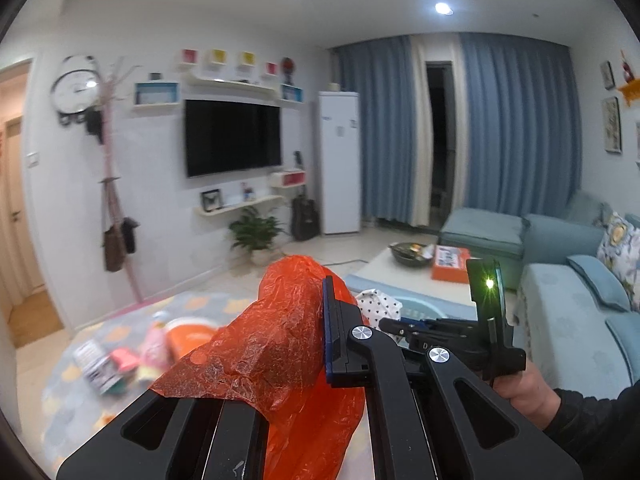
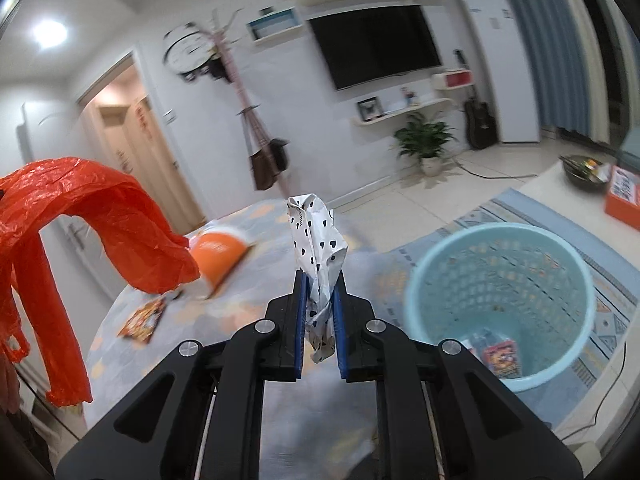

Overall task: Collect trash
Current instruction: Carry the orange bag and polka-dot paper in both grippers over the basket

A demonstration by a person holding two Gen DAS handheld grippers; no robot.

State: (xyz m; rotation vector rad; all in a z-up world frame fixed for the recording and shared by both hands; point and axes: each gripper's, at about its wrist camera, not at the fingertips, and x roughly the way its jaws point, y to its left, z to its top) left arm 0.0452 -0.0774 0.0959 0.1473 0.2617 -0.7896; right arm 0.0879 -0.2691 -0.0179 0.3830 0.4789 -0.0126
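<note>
My left gripper (image 1: 296, 332) is shut on an orange plastic bag (image 1: 276, 344) that covers its left finger and hangs down; the bag also shows at the left of the right wrist view (image 2: 92, 216). My right gripper (image 2: 320, 312) is shut on a crumpled white wrapper with black spots (image 2: 318, 248), held upright above the table. The wrapper shows in the left wrist view (image 1: 378, 306) too. A light blue mesh trash basket (image 2: 500, 304) stands on the floor to the right of the right gripper, with a colourful packet (image 2: 500, 356) inside.
A round table with a patterned cloth (image 2: 256, 304) carries an orange-and-white box (image 2: 218, 256), a red snack packet (image 2: 144, 320) and several blurred items (image 1: 120, 360). A low white table with a bowl (image 1: 408, 254) and orange box (image 1: 450, 264) stands by the blue sofa (image 1: 580, 296).
</note>
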